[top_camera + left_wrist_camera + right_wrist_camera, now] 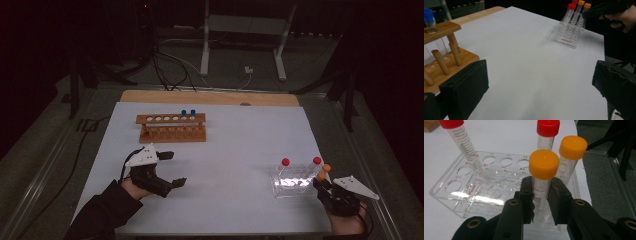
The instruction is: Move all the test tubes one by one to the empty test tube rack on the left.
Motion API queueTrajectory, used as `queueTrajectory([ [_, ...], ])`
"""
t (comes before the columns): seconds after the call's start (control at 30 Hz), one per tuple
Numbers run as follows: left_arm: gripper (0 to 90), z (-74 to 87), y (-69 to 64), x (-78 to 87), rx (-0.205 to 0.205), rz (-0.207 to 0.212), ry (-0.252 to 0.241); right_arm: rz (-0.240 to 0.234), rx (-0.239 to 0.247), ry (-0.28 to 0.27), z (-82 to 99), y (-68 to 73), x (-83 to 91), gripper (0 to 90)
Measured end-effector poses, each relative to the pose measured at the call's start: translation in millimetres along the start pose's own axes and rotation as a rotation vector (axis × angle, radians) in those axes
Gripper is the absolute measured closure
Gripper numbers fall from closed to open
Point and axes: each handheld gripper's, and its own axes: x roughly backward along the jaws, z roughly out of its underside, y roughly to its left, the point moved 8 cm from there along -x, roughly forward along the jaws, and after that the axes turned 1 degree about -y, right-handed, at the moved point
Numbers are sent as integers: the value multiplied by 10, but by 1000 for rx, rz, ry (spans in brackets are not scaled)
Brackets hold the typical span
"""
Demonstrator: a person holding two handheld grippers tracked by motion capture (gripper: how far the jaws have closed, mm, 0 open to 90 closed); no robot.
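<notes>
A clear plastic rack (292, 184) (451, 195) stands at the table's right front with two red-capped tubes (285, 162) (548, 128) and two orange-capped tubes in it. My right gripper (322, 184) (542, 195) is shut on the nearer orange-capped tube (322, 176) (544, 163), its pads pressing the tube's body just under the cap. The tube stands upright in the rack's near right corner, beside the other orange-capped tube (573, 147). My left gripper (172, 169) (540, 85) rests open and holds nothing at the left front, close to a wooden rack (172, 131) (441, 65).
The wooden rack holds two blue-capped tubes (188, 113) at its right end; its other holes are unfilled. The white table (225, 150) ends close behind the right hand. In the left gripper view the clear rack (569, 37) and the right hand show far off.
</notes>
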Motion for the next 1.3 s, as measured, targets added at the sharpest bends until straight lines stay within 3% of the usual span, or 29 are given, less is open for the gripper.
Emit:
queueTrajectory([
  [0.23,14,5,-8,-3,-1,5,6,9,11,-15,-49,10,41,742],
  [0.9,15,-9,-24,-5,0,12,7,23,55,-160,-453,93,416,743],
  [1.07,15,-17,-38,-11,-1,16,6,-12,78,-179,-532,236,460,743],
  [1.3,14,-51,-64,-21,-6,27,7,-122,106,-186,-603,574,484,743],
])
